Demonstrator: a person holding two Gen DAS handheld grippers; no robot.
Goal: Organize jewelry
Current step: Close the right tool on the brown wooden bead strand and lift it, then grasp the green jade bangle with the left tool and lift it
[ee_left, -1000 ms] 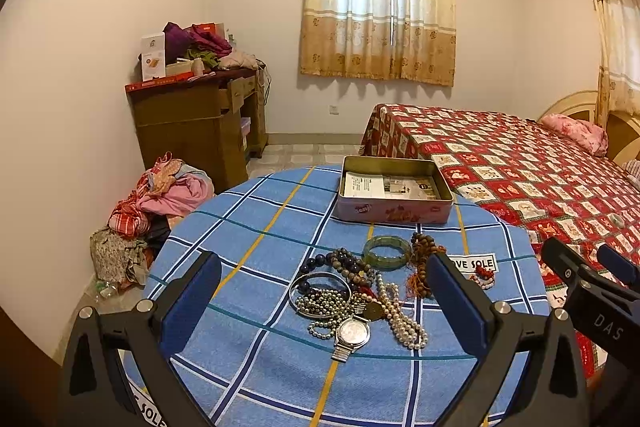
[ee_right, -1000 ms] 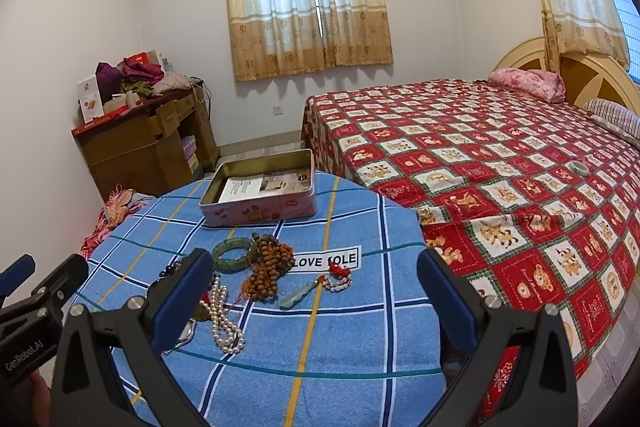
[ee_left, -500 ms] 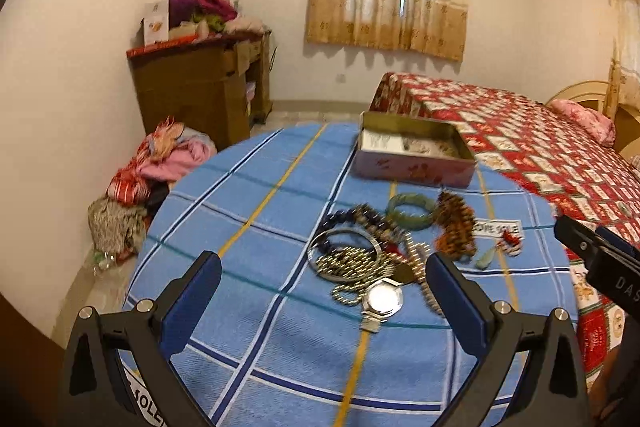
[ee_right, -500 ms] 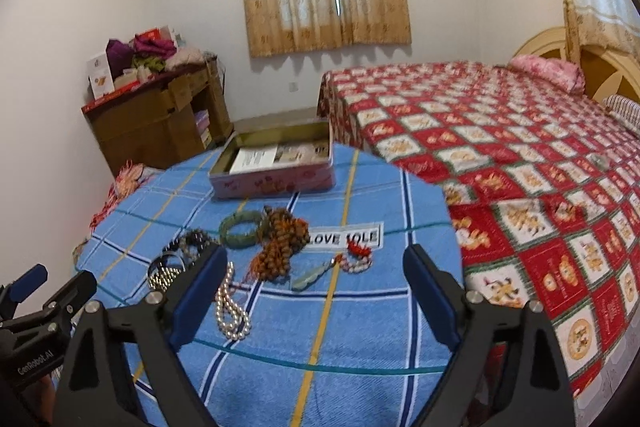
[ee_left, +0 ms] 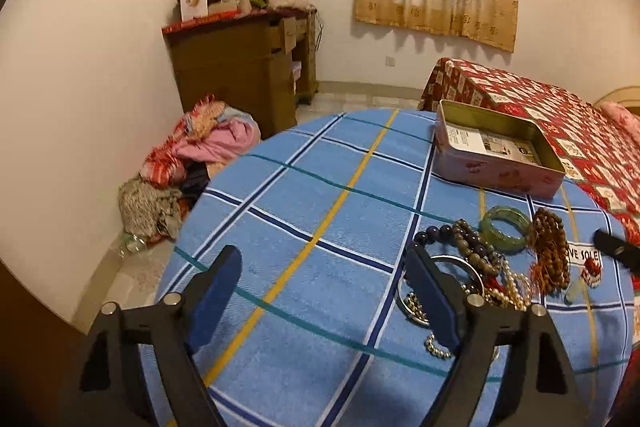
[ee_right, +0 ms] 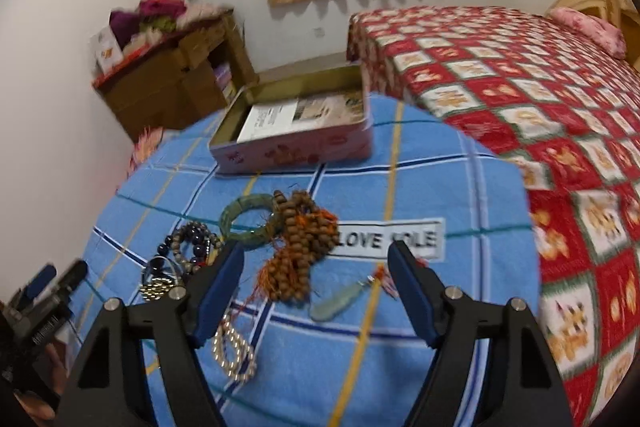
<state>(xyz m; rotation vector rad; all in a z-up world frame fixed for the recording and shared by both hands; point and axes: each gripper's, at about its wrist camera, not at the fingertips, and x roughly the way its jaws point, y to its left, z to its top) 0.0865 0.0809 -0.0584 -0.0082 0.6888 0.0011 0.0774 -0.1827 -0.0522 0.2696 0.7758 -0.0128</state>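
Left wrist view: left gripper [ee_left: 324, 291] over blue plaid tablecloth [ee_left: 320, 219] on a round table, blue-padded jaws wide but closing, only bare cloth between them. Its right finger [ee_left: 430, 301] partly covers the jewelry heap. Heap sits right of that gripper: silver bangle [ee_left: 460, 261], dark bead bracelets [ee_left: 460, 237], white pearl strand [ee_left: 508, 291], green jade bangle [ee_left: 505, 229], brown wooden bead string with orange tassel [ee_left: 550, 251]. Open pink rectangular tin [ee_left: 496, 153] at the table's far side, a printed card inside, well apart from the heap.

Right wrist view: right gripper [ee_right: 316, 289] above the cloth, jaws also closing, gripping nothing; the wooden beads and a pale green pendant [ee_right: 336, 303] show between the fingers, not touched. Pearls lie under the left finger [ee_right: 218, 293]. Red patchwork bed [ee_right: 540, 99] to the right.
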